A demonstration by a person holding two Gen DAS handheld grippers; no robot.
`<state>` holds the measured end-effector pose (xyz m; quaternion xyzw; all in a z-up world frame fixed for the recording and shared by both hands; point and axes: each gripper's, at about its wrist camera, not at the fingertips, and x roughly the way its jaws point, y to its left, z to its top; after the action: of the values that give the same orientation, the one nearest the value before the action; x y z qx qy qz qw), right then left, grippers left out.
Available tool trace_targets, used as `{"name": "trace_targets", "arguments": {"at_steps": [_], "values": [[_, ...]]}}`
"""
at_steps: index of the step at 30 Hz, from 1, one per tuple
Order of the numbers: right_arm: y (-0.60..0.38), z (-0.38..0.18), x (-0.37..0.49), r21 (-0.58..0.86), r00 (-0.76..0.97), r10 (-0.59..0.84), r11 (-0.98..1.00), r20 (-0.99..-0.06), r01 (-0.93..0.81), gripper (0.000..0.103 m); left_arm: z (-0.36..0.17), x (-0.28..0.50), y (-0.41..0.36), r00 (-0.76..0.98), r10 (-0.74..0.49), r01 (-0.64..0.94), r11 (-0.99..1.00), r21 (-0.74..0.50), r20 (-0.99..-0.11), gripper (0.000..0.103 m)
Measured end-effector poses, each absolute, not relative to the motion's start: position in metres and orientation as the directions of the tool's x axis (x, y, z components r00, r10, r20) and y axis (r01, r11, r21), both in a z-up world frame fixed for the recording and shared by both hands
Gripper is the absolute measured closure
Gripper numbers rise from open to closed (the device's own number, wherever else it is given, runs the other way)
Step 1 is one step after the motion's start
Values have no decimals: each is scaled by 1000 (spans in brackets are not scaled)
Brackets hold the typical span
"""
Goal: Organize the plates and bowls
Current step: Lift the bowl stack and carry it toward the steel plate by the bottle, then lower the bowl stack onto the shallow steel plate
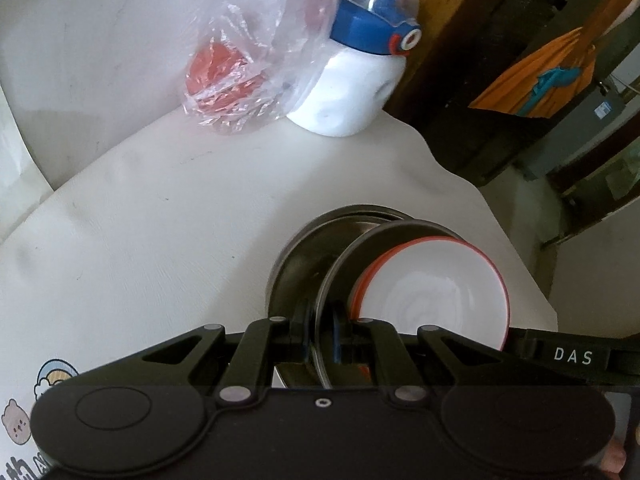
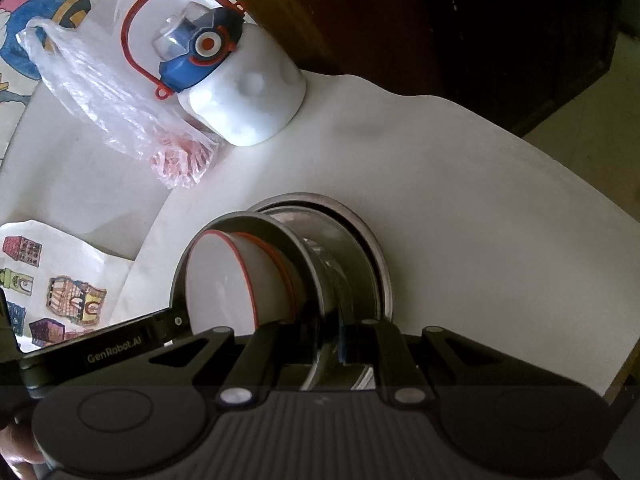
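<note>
Altogether two steel bowls [image 1: 304, 264] (white bowls [image 1: 436, 296] inside)

A white, slightly rumpled surface [image 1: 160, 240] carries everything here. Toward its far edge, at about twelve o'clock, a white bottle with a blue cap [image 1: 356, 76] stands upright, and a crinkled clear plastic bag [image 1: 248, 52] with something red inside lies touching it at its nine o'clock. Nearer, at about five o'clock, a steel plate [image 1: 296, 264] rests flat. A cartoon-printed cloth [image 2: 60, 292] lies at the surface's nine o'clock edge.
</note>
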<state>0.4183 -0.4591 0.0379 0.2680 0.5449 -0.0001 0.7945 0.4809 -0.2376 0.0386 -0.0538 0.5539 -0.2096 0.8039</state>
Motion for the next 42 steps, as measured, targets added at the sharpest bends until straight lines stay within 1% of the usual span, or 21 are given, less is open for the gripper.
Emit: {"name": "trace_targets", "arguments": {"at_steps": [12,42], "values": [[-457,34,426,421,403,289,859,-868,290,91,31,492,-236,296,-386,257,913,-316,-874,94],[-458,31,429,418,424,273,858,-864,299,90,32,493,-237,296,-391,241,913,-328,-871,95]]}}
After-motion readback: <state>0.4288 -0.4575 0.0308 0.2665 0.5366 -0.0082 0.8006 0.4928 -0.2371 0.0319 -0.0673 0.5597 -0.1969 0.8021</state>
